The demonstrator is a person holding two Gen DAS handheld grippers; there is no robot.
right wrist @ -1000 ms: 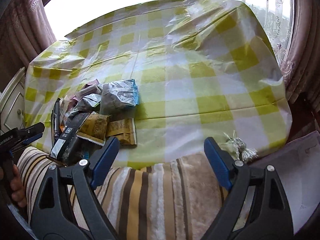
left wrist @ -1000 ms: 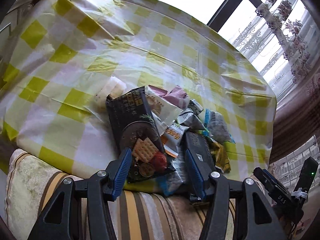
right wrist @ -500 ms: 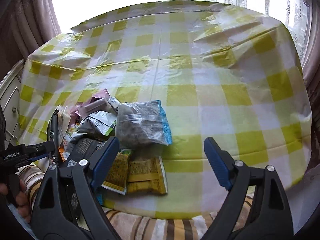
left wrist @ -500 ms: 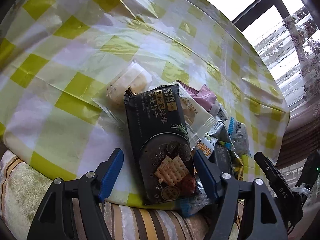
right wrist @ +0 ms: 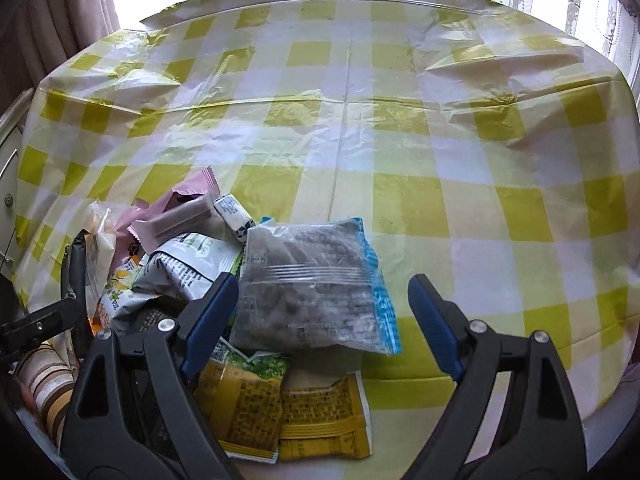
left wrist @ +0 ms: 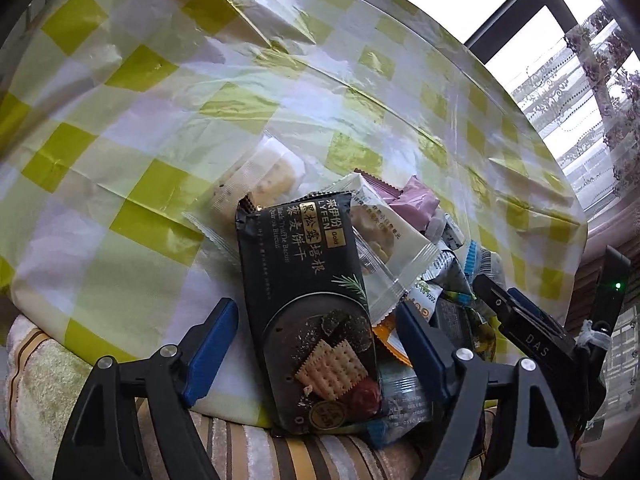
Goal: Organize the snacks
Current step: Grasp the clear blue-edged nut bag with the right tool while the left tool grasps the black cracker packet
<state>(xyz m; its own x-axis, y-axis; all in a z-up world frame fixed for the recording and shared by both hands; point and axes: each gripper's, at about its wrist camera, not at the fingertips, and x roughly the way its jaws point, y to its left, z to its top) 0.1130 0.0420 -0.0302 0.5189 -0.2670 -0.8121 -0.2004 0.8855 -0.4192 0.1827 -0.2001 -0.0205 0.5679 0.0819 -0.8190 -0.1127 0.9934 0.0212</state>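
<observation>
We count one black biscuit pack [left wrist: 308, 312], one clear blue-edged bag [right wrist: 316, 292], two yellow packets [right wrist: 324, 420], and two pink wrappers [right wrist: 180, 216].

Glossy crinkled plastic tablecloth [right wrist: 400, 128] in yellow check, matt-black film biscuit packet [left wrist: 308, 308] (slight sheen), clear shiny plastic bag [right wrist: 312, 288] with blue edge, yellow foil-like wrappers [right wrist: 320, 420], striped plush cloth [left wrist: 280, 456], matt black plastic gripper arms, ribbed blue pads [left wrist: 212, 340].

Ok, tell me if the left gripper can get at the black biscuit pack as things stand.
Probably yes. The left gripper is open, with its jaws on either side of the black biscuit pack, which lies on top of the pile with nothing over it. Only a clear cracker packet crowds its right edge.
</observation>
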